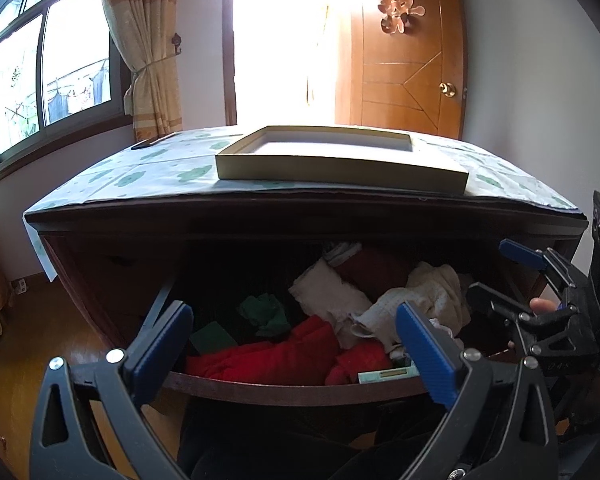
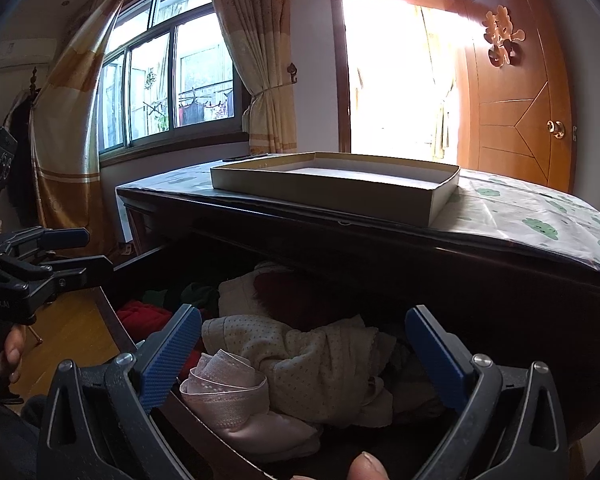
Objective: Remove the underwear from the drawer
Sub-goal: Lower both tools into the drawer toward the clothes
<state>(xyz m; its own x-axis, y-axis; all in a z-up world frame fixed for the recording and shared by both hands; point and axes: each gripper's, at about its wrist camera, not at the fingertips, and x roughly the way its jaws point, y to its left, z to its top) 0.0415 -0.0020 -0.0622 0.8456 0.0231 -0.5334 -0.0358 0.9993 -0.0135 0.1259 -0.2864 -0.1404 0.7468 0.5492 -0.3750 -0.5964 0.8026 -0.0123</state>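
The dark wooden drawer (image 1: 280, 389) is pulled out and full of loose clothes. Pink underwear (image 2: 228, 396) with a lace waistband lies at the front, against a cream dotted garment (image 2: 312, 360). My right gripper (image 2: 304, 356) hovers open just above these two, its blue fingers on either side, holding nothing. A red garment (image 1: 276, 356) and green cloth (image 1: 266, 312) lie in the drawer's left half. My left gripper (image 1: 296, 344) is open over the drawer's front edge, above the red garment, and is empty. The right gripper (image 1: 500, 276) shows at the drawer's right end.
A shallow open box (image 1: 340, 164) sits on the dresser's patterned cloth (image 1: 140, 172), directly above the drawer. The dresser top overhangs the drawer's back half. A wooden door (image 2: 516, 100), a window and curtains stand behind. A thumb (image 2: 366, 468) shows at the bottom edge.
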